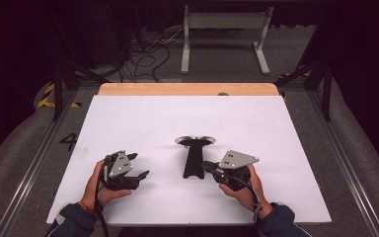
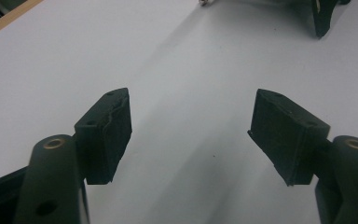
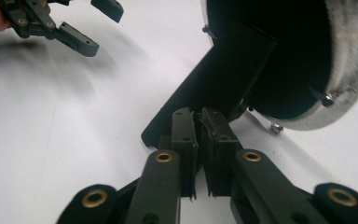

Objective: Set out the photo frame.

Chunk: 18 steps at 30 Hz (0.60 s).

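Observation:
A small black pan with a long flat handle lies in the middle of the white board, its handle pointing toward me. My right gripper is shut, its tips right at the near end of the handle on its right side. The right gripper view has its jaws pressed together against the handle, with the pan's dark bowl and grey rim beyond. I cannot tell whether they pinch the handle's edge. My left gripper stands open to the pan's left, nothing between its pads.
The board's wooden far edge runs along the back. Beyond it on the floor stand a white frame and loose cables. Metal rails flank the board. Bare white surface lies around the pan.

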Each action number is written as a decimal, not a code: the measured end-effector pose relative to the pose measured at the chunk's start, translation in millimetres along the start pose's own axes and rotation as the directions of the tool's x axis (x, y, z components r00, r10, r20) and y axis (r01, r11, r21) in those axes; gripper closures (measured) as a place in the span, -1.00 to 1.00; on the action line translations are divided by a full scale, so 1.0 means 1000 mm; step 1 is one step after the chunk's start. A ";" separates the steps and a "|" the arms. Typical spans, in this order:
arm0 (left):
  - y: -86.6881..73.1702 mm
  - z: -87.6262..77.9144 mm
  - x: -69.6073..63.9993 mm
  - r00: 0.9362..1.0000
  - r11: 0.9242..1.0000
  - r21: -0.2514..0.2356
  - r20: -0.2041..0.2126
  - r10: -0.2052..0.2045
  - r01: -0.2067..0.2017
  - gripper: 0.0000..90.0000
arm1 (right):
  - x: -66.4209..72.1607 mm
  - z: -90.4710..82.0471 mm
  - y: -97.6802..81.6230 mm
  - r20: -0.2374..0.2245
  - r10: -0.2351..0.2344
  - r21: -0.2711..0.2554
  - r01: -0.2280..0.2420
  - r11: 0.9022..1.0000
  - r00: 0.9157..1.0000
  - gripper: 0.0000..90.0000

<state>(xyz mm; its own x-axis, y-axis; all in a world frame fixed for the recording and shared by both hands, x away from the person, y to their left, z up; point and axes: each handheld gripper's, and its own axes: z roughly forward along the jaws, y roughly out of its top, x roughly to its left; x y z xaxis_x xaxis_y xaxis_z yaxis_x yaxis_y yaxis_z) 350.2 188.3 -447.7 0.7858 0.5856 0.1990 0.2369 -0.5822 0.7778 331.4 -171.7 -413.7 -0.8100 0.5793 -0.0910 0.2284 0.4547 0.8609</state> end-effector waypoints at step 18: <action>0.073 0.037 0.007 0.999 0.986 -0.165 0.048 -0.010 0.017 -0.11 | 0.039 0.047 0.013 0.063 -0.016 0.011 0.015 1.000 0.998 1.00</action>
<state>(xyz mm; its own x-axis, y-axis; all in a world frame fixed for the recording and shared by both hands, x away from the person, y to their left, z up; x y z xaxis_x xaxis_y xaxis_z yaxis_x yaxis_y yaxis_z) 393.9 129.0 -411.8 0.8098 0.5637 0.1629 0.1533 -0.4712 0.8686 327.7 -111.6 -429.6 -0.7781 0.6133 -0.1358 0.2218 0.4705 0.8541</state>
